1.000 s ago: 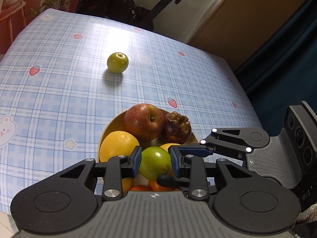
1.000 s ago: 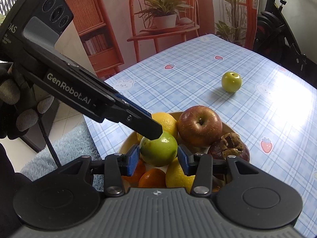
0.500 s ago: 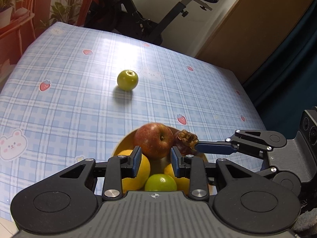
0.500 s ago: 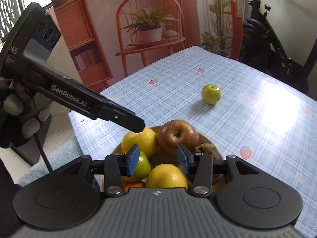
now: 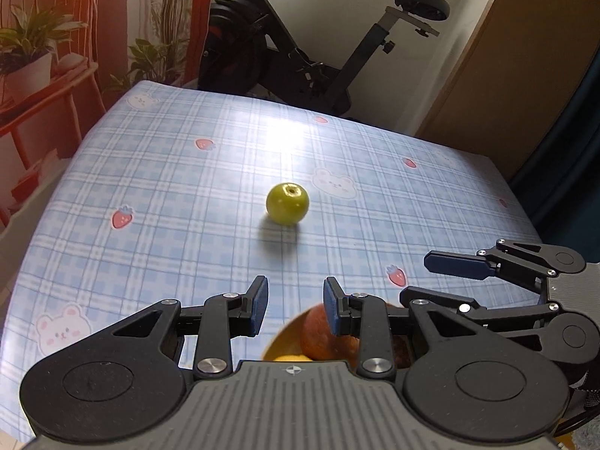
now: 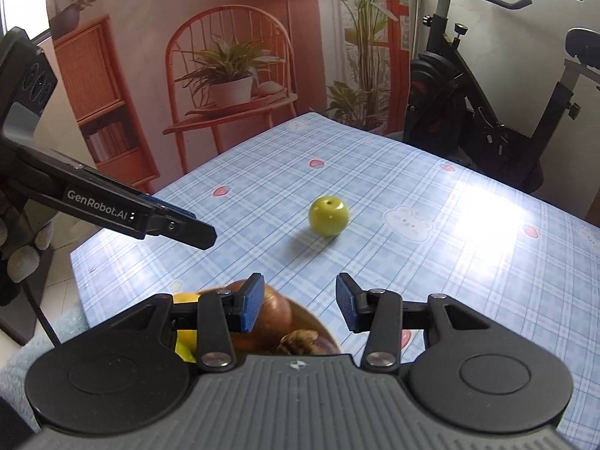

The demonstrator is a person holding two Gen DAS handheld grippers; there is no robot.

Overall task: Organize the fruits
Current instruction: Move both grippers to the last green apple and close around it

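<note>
Green apple (image 5: 287, 203) now ahead, bowl (image 5: 279, 341) low in view vs 1 s ago; both grippers (image 5: 295, 309) (image 6: 299, 307) parted, empty

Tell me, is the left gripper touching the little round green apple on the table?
Apart. The left wrist view shows checked tablecloth between the left gripper and the round green apple.

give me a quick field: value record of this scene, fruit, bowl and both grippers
loose fruit: green apple alone on the tablecloth, apart from the bowl
bowl: yellow bowl at the near edge, mostly hidden by the grippers
bowl contents: red apple, a yellow fruit, a dark fruit; the rest is hidden
left gripper: open, nothing between its jaws
right gripper: open, nothing between its jaws
background: exercise bike, potted plant
</note>
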